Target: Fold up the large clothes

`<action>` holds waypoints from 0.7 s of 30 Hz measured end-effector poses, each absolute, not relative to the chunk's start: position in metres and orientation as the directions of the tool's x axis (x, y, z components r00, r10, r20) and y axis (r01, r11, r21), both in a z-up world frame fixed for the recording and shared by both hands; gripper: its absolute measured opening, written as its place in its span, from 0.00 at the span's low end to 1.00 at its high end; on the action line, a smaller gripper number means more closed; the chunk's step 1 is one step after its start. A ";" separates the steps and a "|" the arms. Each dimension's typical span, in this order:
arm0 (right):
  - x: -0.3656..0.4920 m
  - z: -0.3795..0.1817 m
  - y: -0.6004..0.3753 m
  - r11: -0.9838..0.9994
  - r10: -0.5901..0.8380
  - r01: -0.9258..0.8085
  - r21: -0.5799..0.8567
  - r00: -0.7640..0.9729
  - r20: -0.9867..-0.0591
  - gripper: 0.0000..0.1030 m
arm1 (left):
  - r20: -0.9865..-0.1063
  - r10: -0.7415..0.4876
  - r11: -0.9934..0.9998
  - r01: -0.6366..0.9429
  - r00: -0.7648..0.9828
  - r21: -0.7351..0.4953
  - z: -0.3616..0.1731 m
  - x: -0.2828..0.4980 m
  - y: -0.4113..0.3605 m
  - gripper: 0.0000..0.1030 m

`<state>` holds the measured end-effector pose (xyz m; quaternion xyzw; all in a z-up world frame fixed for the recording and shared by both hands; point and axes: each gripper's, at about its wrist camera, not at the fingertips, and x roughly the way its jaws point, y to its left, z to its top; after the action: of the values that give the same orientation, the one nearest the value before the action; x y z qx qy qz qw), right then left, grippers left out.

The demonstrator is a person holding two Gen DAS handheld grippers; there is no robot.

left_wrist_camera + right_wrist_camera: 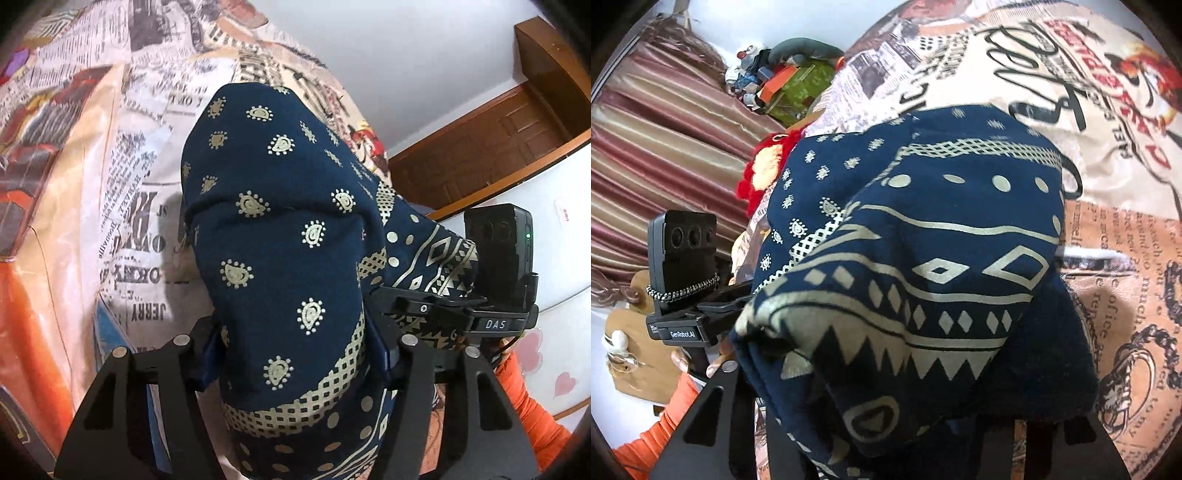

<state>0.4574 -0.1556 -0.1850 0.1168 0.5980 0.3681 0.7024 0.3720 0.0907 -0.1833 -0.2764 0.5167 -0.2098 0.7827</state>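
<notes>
**Both grippers closed on the navy garment above the printed bedspread**

Garment fabric fills the centre of the left wrist view. We see the navy garment (280,236), dotted with cream paisley motifs, bunched into a thick roll that runs from the 6 o'clock edge up toward 12 o'clock. The left gripper (295,362) has its two black fingers at either side of that roll, and the blue pads press against the cloth at both flanks, so we read this gripper as clamped on the garment at a medium width. At 3 o'clock we see the other gripper's body (498,254) with a lit green dot, the garment's patterned border draped over it. An orange sleeve (524,398) shows at 4 o'clock. The newspaper-print bedspread (122,177) lies behind the garment from 9 to 12 o'clock, and a wooden door (491,147) stands at 2 o'clock.

In the right wrist view the same garment (923,258) covers the centre, here showing its border of cream diamonds, zigzags and dots. The right gripper (905,435) is largely buried under the cloth. Only the outer black finger frames show at 7 and 5 o'clock, with fabric packed between them, so we read it as gripping the garment. The pads themselves are hidden. At 9 o'clock we see the left gripper's body (683,266), and striped curtains (665,147) hang at 10 o'clock. The bedspread (1108,184) spreads from 12 to 4 o'clock.
</notes>
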 end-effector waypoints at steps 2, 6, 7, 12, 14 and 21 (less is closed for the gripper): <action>0.455 -0.177 -0.157 0.698 0.661 -0.383 0.605 0.022 -0.750 0.42 | -0.687 -0.610 0.763 0.061 0.395 -0.643 -0.173 0.366 0.093 0.60; 0.447 -0.156 -0.157 0.688 0.671 -0.413 0.597 0.048 -0.740 0.41 | -0.667 -0.606 0.764 0.082 0.433 -0.641 -0.149 0.353 0.104 0.60; 0.445 -0.149 -0.155 0.686 0.672 -0.425 0.591 0.059 -0.738 0.41 | -0.663 -0.605 0.763 0.084 0.440 -0.641 -0.145 0.352 0.106 0.60; 0.433 -0.113 -0.141 0.669 0.686 -0.472 0.574 0.095 -0.722 0.41 | -0.647 -0.579 0.780 0.108 0.496 -0.616 -0.109 0.335 0.122 0.60; 0.428 -0.101 -0.130 0.663 0.688 -0.496 0.561 0.108 -0.717 0.41 | -0.645 -0.567 0.788 0.110 0.513 -0.605 -0.099 0.330 0.129 0.60; 0.410 -0.082 -0.074 0.621 0.712 -0.539 0.569 0.087 -0.696 0.41 | -0.656 -0.511 0.812 0.061 0.556 -0.581 -0.089 0.306 0.182 0.60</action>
<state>0.4105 -0.0744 -0.0818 0.0828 0.5236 0.4272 0.7325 0.3063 0.1823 -0.0891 -0.2556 0.4399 -0.1695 0.8441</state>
